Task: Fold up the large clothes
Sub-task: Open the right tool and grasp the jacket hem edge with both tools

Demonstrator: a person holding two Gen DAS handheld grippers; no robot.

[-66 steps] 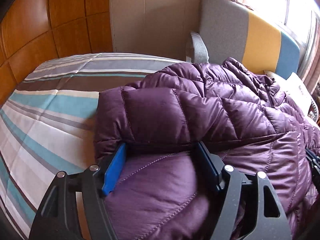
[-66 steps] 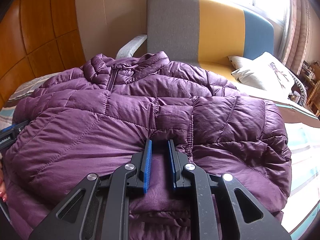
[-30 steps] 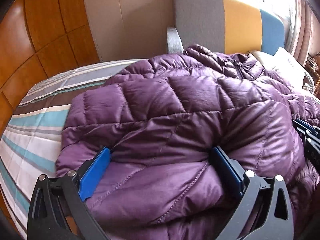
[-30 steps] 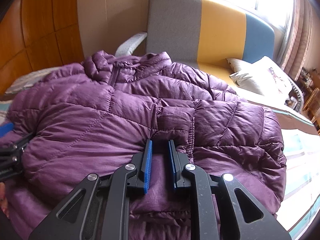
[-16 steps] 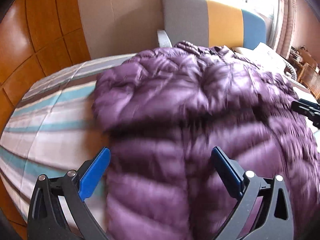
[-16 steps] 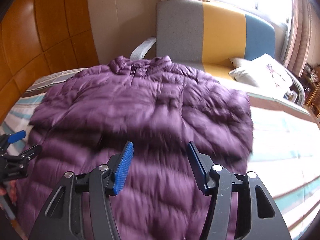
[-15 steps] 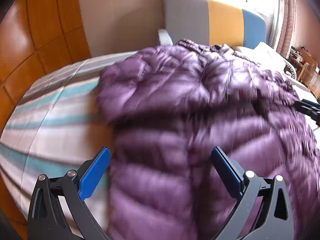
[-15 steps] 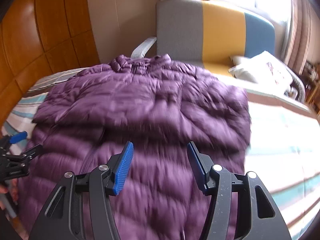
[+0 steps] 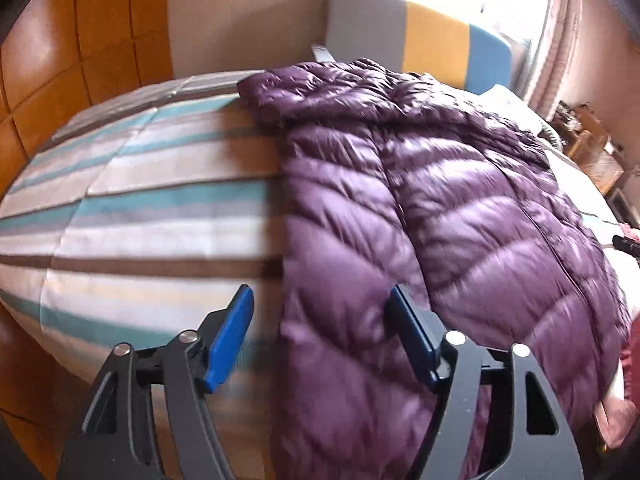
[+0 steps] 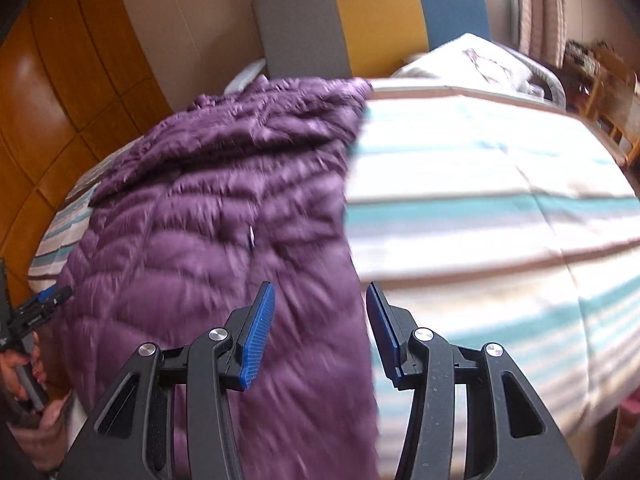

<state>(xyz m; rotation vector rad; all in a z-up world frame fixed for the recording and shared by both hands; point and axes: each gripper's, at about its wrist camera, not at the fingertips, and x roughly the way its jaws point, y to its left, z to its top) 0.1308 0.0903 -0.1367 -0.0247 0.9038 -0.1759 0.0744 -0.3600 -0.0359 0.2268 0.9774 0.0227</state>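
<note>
A purple puffer jacket (image 9: 440, 208) lies flat along the striped bed (image 9: 152, 216), collar at the far end by the armchair. My left gripper (image 9: 322, 332) hovers over the jacket's near left edge. Its jaws are closing, the edge shows between the blue pads (image 9: 230, 332), and they do not press on it. My right gripper (image 10: 320, 330) hovers over the jacket (image 10: 216, 208) at its near right edge. Its jaws are closing too, with the edge between the pads (image 10: 258, 332) and no grip. The left gripper (image 10: 36, 308) also shows in the right wrist view, held by a hand.
A grey, yellow and blue armchair (image 10: 360, 16) stands beyond the bed's far end, with a white pillow (image 10: 476, 64) on it. Wooden wall panels (image 9: 80, 40) run along the left. Wooden furniture (image 10: 608, 84) stands at the far right. Bare striped bedding (image 10: 500, 200) flanks the jacket.
The right gripper let go of the fold it was shut on. Both grippers pulled back and apart to the jacket's side edges. The left jaws narrowed.
</note>
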